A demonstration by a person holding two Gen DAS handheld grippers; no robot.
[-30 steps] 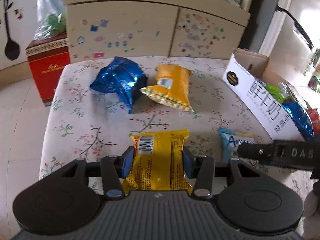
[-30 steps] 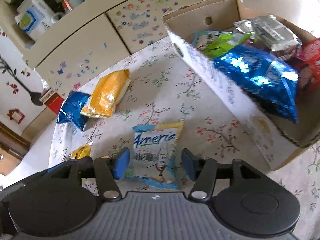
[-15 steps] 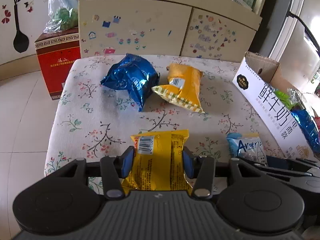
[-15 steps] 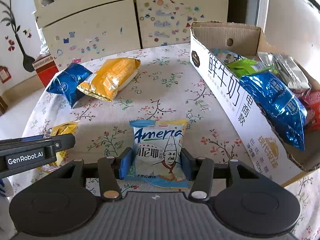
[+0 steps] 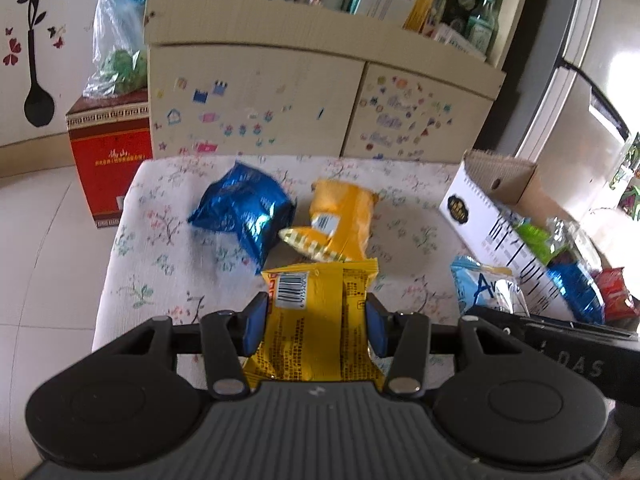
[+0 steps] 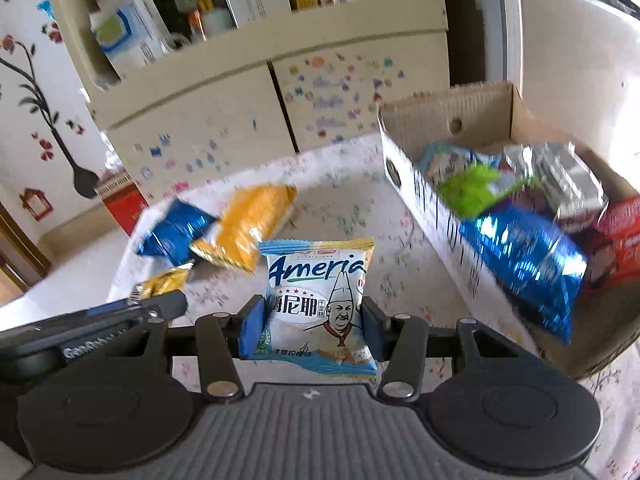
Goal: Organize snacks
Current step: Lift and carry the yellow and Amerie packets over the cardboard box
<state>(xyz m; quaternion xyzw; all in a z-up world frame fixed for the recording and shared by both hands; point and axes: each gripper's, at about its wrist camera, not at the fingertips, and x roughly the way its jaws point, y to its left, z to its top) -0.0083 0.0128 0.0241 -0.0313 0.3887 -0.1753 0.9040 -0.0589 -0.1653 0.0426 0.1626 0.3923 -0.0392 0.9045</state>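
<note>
yellow snack packet (image 5: 316, 320): clamped edgewise in left gripper (image 5: 315, 326), above the table (image 5: 160, 248); light, crinkly, slippery film, so grip mid-body. light-blue packet (image 6: 318, 300): pinched in right gripper (image 6: 310, 326); cardboard box (image 6: 424, 196) at 2 o'clock

Stickered cabinet (image 5: 320, 108); red box (image 5: 110, 148) beside; spoon decal (image 5: 38, 92).

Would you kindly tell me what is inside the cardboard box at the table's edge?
The cardboard box holds a blue foil bag, a green packet, a silver packet and a red packet. Whatever lies beneath them is covered.
</note>
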